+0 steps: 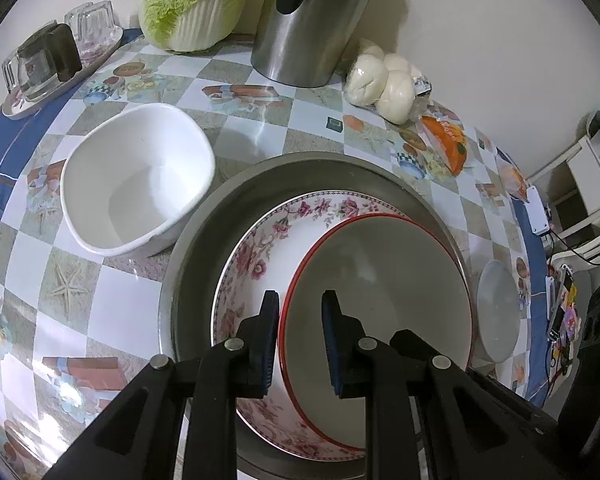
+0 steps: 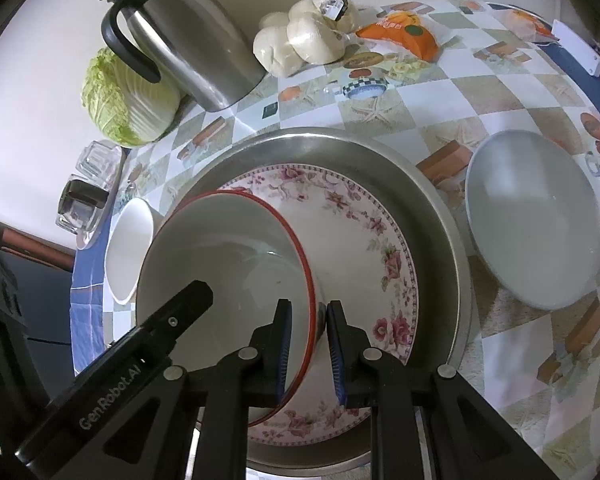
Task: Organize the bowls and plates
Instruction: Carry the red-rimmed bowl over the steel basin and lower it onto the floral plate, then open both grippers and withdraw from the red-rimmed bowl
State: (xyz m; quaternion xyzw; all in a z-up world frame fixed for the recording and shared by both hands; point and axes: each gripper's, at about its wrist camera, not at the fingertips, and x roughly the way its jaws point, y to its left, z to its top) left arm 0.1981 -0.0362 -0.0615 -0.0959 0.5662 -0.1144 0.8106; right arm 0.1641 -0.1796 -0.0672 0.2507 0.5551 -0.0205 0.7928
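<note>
A red-rimmed bowl (image 1: 380, 276) (image 2: 224, 256) sits on a floral plate (image 1: 256, 248) (image 2: 352, 232) inside a round metal tray (image 1: 300, 172) (image 2: 432, 220). My left gripper (image 1: 300, 312) straddles the bowl's left rim, one finger outside, one inside, with a gap between pads. My right gripper (image 2: 309, 316) straddles the bowl's right rim the same way. Whether either pinches the rim I cannot tell. A white bowl (image 1: 136, 184) (image 2: 128, 248) stands left of the tray. A pale grey bowl (image 1: 500, 312) (image 2: 536, 216) stands right of it.
At the back stand a steel thermos jug (image 1: 312, 20) (image 2: 192, 40), a napa cabbage (image 1: 196, 0) (image 2: 128, 96), bagged white buns (image 1: 384, 80) (image 2: 304, 40) and an orange packet (image 1: 448, 144) (image 2: 404, 36). A small tray of glasses (image 1: 56, 64) (image 2: 88, 196) sits far left.
</note>
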